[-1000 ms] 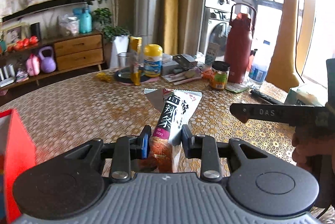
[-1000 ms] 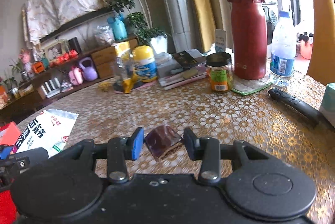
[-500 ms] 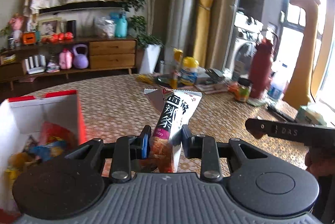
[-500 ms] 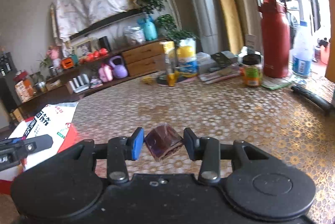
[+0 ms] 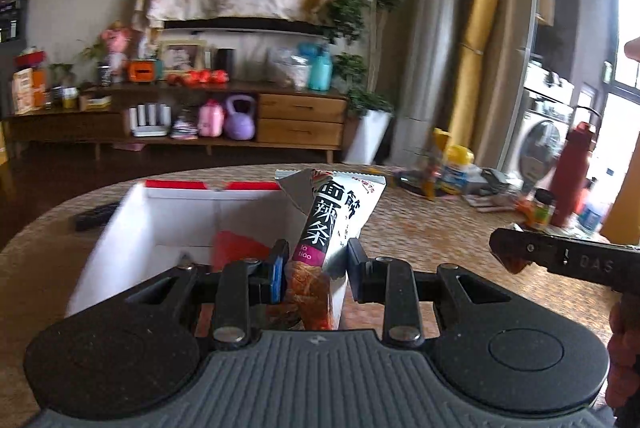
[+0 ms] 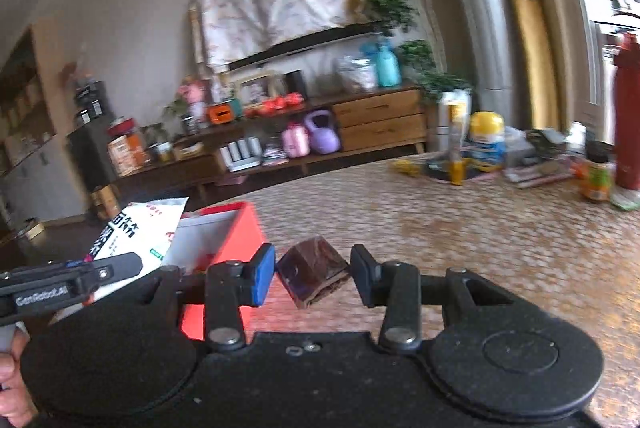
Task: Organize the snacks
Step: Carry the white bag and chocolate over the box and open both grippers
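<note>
Left wrist view: left gripper (image 5: 315, 270) clamped on spicy-strip packet (image 5: 334, 224), now over red box (image 5: 176, 204); right gripper (image 6: 314, 274) pinching dark snack (image 6: 310, 268), now beside box.

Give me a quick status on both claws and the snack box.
Left claw shut on latiao packet. Right claw shut on dark snack packet. Red box open ahead, nothing blocking it.

Wooden sideboard (image 5: 300, 120), potted tree (image 5: 374, 28), yellow curtains (image 5: 476, 68), bright window (image 5: 628, 40)
</note>
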`<state>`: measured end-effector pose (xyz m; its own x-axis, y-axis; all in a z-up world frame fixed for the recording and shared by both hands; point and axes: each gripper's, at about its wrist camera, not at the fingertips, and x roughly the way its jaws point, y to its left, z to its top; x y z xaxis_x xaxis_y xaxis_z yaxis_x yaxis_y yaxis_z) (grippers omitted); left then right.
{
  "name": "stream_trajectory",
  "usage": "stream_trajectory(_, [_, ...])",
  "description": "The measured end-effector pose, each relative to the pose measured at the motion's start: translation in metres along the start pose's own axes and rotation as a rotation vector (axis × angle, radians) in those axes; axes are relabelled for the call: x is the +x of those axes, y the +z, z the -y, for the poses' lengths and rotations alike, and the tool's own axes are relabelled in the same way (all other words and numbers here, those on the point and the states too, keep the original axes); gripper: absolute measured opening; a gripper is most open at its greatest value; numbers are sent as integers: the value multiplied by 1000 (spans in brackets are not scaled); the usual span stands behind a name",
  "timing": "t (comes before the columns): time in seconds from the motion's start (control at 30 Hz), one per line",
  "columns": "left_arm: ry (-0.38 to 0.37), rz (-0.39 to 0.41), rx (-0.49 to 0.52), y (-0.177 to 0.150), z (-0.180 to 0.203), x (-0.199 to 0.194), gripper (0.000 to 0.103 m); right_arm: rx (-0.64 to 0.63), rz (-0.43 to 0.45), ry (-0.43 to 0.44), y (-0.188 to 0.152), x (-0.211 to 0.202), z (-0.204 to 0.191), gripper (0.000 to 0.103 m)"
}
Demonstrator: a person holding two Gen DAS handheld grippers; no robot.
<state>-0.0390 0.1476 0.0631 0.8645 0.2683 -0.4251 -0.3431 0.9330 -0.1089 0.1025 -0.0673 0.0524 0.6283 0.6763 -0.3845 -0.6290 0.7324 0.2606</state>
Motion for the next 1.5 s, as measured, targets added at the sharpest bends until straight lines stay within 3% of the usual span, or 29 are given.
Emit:
stream_trajectory(0.2, [91, 17, -26, 5, -40, -9, 29, -60, -15, 83, 5, 16, -39, 41])
stream_trajectory(0.4, [154, -21, -46, 0, -69, 1, 29, -125, -27, 149, 12, 32, -73, 41])
stream_trajectory(0.63, [185, -84, -73, -15, -93, 20, 29, -211, -55, 224, 21, 65, -114, 41])
stream_trajectory(0.87, [183, -160, -89, -28, -107, 36, 29, -256, -151, 276, 19, 117, -149, 41])
stream_trajectory(1.17, [199, -250, -64, -27, -113, 53, 29, -292, -295, 263, 9, 167, -177, 41])
stream_trajectory(1.37, [197, -251, -43, -26, -113, 59, 31, -301, -330, 235, 2, 180, -180, 41])
stream_trajectory(1.5, [175, -235, -53, -26, -114, 58, 43, -304, -348, 221, 0, 185, -180, 41])
